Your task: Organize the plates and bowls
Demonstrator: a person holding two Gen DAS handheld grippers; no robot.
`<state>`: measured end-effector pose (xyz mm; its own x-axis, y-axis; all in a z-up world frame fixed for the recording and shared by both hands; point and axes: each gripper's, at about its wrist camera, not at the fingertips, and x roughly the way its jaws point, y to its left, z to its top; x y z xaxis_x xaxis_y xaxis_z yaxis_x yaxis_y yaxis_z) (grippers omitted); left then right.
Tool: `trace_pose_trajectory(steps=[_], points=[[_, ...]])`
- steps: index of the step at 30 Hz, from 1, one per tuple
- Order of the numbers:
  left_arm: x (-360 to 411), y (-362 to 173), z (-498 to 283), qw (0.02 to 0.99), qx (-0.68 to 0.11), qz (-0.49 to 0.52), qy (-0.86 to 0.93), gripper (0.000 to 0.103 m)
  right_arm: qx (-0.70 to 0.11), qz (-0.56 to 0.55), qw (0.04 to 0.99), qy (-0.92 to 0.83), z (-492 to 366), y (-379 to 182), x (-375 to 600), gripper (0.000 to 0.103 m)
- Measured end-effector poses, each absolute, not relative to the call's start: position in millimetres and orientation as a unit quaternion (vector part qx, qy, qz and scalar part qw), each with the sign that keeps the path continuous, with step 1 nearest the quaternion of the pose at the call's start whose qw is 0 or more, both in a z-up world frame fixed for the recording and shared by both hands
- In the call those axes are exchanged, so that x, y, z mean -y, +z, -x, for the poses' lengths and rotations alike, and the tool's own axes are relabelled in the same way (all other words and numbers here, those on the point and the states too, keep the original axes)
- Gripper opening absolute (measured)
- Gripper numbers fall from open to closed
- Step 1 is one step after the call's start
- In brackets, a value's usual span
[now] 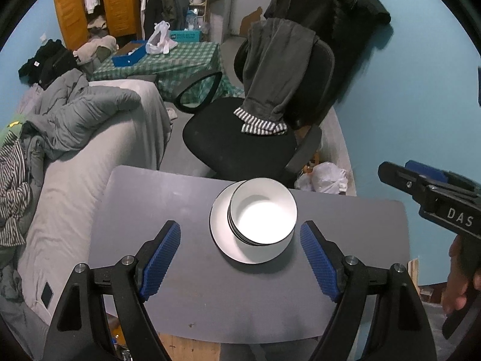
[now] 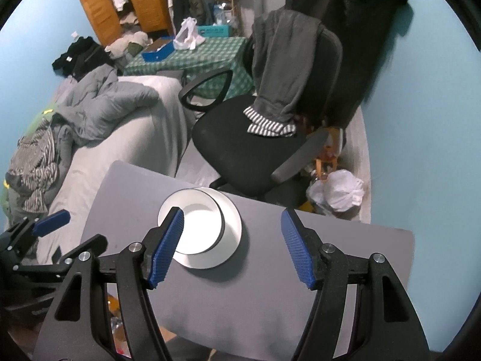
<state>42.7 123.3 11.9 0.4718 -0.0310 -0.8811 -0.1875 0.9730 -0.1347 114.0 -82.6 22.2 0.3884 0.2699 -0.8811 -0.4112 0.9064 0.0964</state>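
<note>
A stack of white bowls [image 1: 264,210] with dark rims sits on a white plate [image 1: 222,240] in the middle of the grey table [image 1: 180,204]. My left gripper [image 1: 240,258] is open and empty, just in front of the stack. In the right wrist view the bowls [image 2: 195,225] rest on the plate [image 2: 231,234]. My right gripper [image 2: 231,243] is open and empty above the table, in front of the plate. Its left finger [image 2: 166,243] overlaps the bowl's near edge in view. The right gripper also shows in the left wrist view [image 1: 427,192], to the right of the table.
A black office chair [image 1: 240,138] draped with grey clothes stands behind the table. A grey sofa [image 1: 90,162] with jackets lies left. A white plastic bag [image 1: 324,177] lies on the floor at the right. A blue wall [image 1: 421,105] runs along the right.
</note>
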Motion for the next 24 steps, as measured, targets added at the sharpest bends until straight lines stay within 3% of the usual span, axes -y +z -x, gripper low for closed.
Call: trace_pose_trajectory(steps=[10, 24], points=[[-122.8, 40.0, -23.5, 0.878, -0.462, 0.111, 0.054, 0.083, -0.503, 0.035, 0.844, 0.18, -95.3, 34.6, 102.9, 0.066], [-118.4, 48.1, -5.7, 0.887, -0.449, 0.093, 0.056, 0.083, -0.487, 0.04, 0.859, 0.15, -75.6, 47.5, 114.3, 0.066]])
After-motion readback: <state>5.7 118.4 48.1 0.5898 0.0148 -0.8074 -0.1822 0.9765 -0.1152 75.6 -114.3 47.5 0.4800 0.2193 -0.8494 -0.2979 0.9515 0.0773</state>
